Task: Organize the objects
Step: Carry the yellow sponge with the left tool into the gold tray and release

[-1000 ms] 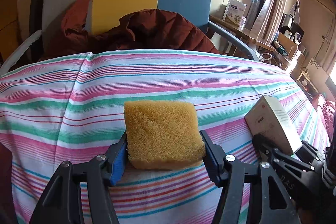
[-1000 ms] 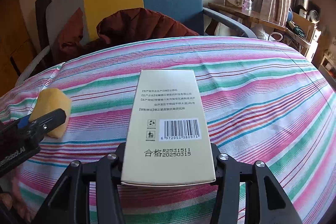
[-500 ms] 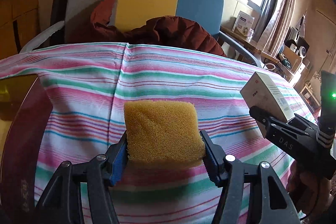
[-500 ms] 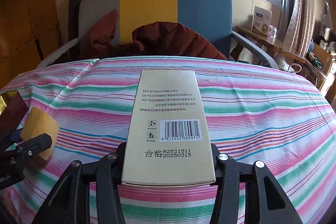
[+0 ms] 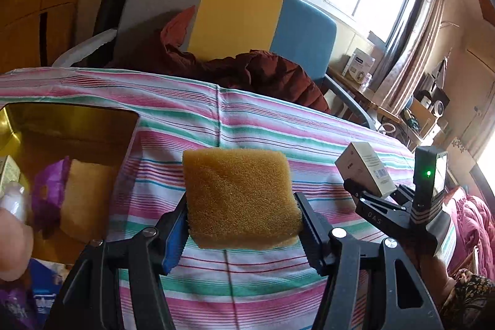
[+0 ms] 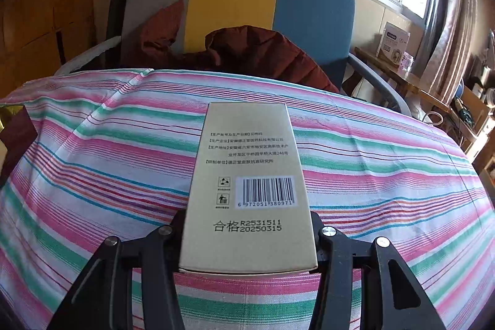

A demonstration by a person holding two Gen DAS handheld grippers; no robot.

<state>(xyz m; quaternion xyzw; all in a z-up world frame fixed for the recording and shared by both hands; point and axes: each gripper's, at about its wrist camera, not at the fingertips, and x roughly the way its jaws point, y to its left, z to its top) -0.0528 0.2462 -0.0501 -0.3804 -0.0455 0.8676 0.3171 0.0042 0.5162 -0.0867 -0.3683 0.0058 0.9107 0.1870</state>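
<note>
My left gripper (image 5: 241, 225) is shut on a yellow sponge (image 5: 238, 194) and holds it above the striped cloth (image 5: 278, 138), just right of an open gold-lined box (image 5: 77, 119). The box holds another yellow sponge (image 5: 83, 200), a purple wrapper (image 5: 49, 190) and other items. My right gripper (image 6: 247, 240) is shut on a beige carton with a barcode (image 6: 247, 184), held above the cloth. The carton (image 5: 366, 167) and the right gripper also show at the right of the left wrist view.
A grey, yellow and blue chair (image 6: 241, 8) with a dark red jacket (image 6: 256, 51) stands behind the table. The box's dark red corner (image 6: 15, 132) shows at the left of the right wrist view. A side table with clutter (image 6: 402, 73) is at the far right.
Both grippers have swung left with their loads. The open box has come into the left wrist view, and the left gripper no longer shows in the right wrist view.
</note>
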